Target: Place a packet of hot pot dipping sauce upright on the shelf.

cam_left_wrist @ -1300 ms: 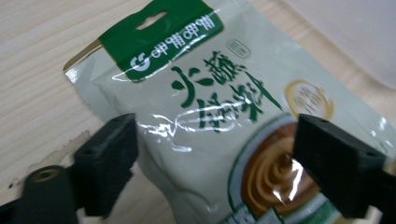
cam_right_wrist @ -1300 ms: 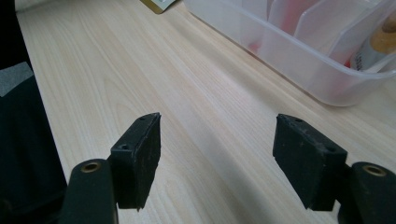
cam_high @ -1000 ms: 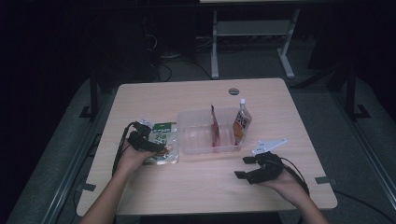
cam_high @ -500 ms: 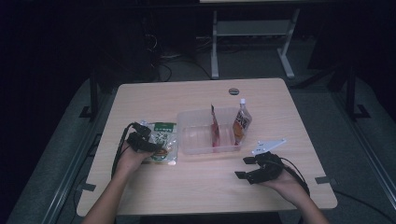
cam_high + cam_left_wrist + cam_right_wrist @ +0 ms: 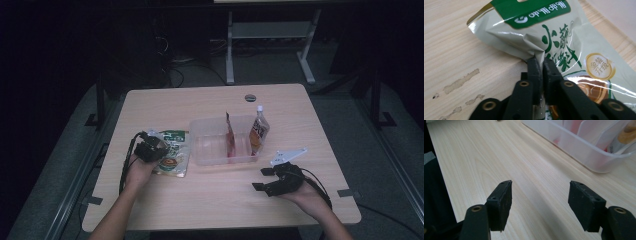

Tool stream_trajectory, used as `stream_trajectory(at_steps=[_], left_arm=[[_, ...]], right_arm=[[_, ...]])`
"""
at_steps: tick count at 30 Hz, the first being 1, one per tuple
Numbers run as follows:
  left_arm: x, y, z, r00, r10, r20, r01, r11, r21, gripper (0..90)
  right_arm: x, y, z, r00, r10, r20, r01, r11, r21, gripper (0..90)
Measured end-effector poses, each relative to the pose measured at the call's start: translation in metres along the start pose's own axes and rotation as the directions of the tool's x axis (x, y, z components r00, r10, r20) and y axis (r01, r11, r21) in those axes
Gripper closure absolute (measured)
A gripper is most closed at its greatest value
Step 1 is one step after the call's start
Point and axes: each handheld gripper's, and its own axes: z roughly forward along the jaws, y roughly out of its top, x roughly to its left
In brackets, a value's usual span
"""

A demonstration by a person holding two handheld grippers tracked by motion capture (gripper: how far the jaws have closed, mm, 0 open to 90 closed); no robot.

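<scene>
The left tongs (image 5: pixel 541 65) have just been closing and now pinch a fold of the green-and-white pouch (image 5: pixel 564 50), their jaws pressed together with the wrinkled film between them. In the high view the pouch (image 5: pixel 172 155) lies flat on the tabletop (image 5: pixel 210 200), left of centre, with the left tongs (image 5: pixel 152 148) on its left edge. The tabletop's left edge is near that hand, with a strip of bare wood between.

Just right of the pouch stands a clear plastic bin (image 5: pixel 210 150); the two are close, nearly touching. A red packet (image 5: pixel 230 140) stands upright inside it and a bottle with a white cap (image 5: pixel 258 132) at its right end.

The right tongs (image 5: pixel 264 179) rest near the person, right of centre, their jaws wide apart with nothing between them. In the right gripper view these tongs (image 5: pixel 546 195) have bare wood ahead, and the bin's corner (image 5: pixel 596 152) lies farther off to the right.

The near part of the tabletop between the two hands is open wood. The far half holds a small round grommet (image 5: pixel 250 97).
</scene>
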Motion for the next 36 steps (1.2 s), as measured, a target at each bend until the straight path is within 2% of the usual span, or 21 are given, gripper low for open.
stream_trajectory(at_steps=[2,5,9,18,24,26,28,30,32,35,36], left_arm=[[0.005,-0.001,-0.001,0.9990,-0.029,0.034,0.029,0.9996,-0.005,88.9],[0.012,-0.003,-0.004,0.9953,-0.048,0.084,0.049,0.9988,-0.007,89.6],[0.018,-0.006,-0.011,0.9913,-0.027,0.129,0.028,0.9995,-0.011,89.9],[0.027,-0.016,-0.039,0.9810,0.002,0.194,0.001,0.9999,-0.015,90.0],[0.022,-0.026,-0.061,0.9718,0.060,0.228,-0.053,0.9980,-0.036,90.0],[0.018,-0.031,-0.068,0.9674,0.075,0.242,-0.064,0.9965,-0.053,90.0],[0.015,-0.035,-0.076,0.9596,0.104,0.261,-0.090,0.9938,-0.067,90.0],[0.011,-0.039,-0.084,0.9543,0.117,0.275,-0.095,0.9914,-0.090,90.0],[0.006,-0.043,-0.091,0.9462,0.138,0.293,-0.112,0.9881,-0.106,90.0],[-0.003,-0.047,-0.101,0.9303,0.172,0.324,-0.135,0.9818,-0.133,90.0],[-0.007,-0.047,-0.104,0.9272,0.183,0.327,-0.144,0.9799,-0.138,90.0]], right_arm=[[-0.001,0.000,-0.001,1.0000,-0.001,0.004,0.001,1.0000,-0.005,35.5],[-0.002,-0.001,-0.002,0.9999,0.008,0.007,-0.008,0.9999,-0.006,35.6],[-0.004,-0.001,-0.004,0.9999,0.008,0.010,-0.008,0.9999,-0.015,35.6],[-0.005,-0.001,-0.005,0.9998,0.015,0.010,-0.015,0.9997,-0.021,35.6],[-0.004,-0.001,-0.005,0.9998,0.019,0.006,-0.018,0.9996,-0.020,35.2],[-0.004,-0.001,-0.004,0.9998,0.022,0.003,-0.022,0.9996,-0.018,35.0],[-0.004,0.000,-0.003,1.0000,0.007,-0.001,-0.007,0.9998,-0.021,34.9],[-0.002,0.001,-0.002,0.9999,0.009,-0.013,-0.009,0.9998,-0.017,34.2],[0.000,0.002,0.000,0.9995,0.001,-0.031,-0.001,0.9998,-0.018,33.1],[0.003,0.004,0.002,0.9974,-0.004,-0.072,0.003,0.9997,-0.023,31.2],[0.004,0.005,0.003,0.9964,-0.008,-0.085,0.006,0.9997,-0.022,29.9]])
